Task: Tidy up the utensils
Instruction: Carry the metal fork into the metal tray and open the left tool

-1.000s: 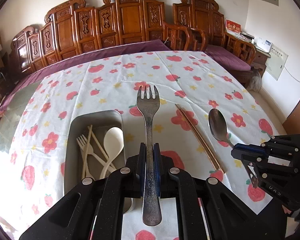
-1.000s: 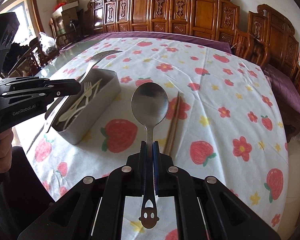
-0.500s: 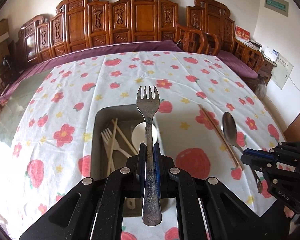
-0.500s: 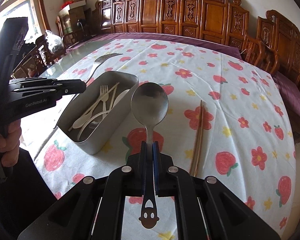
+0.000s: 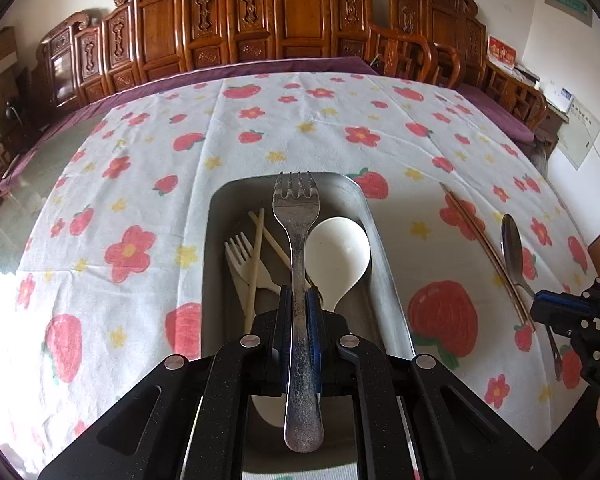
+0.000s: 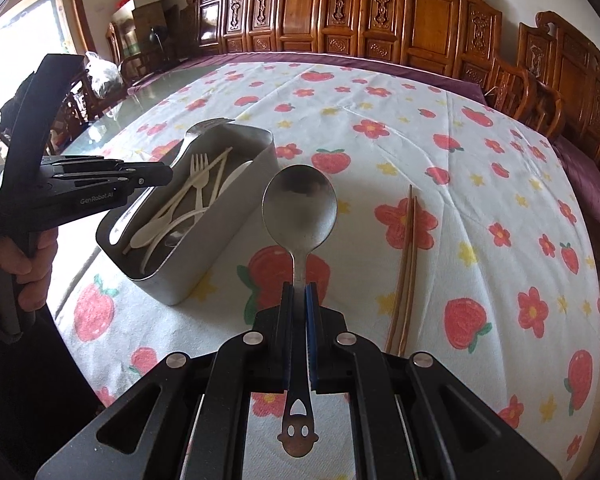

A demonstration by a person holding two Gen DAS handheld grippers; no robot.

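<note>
likely the fork (image 5: 298,236), clamped in the left fingers (image 5: 288,320), clatters onto the white spoon (image 5: 338,246) in the tin (image 5: 380,248) if dropped high; right fingers (image 6: 286,320) pinch the steel spoon (image 6: 299,210).

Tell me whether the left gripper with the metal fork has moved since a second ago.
Yes. The left gripper has carried the metal fork leftward from over the tablecloth to above the metal tray, over the white spoon.
</note>
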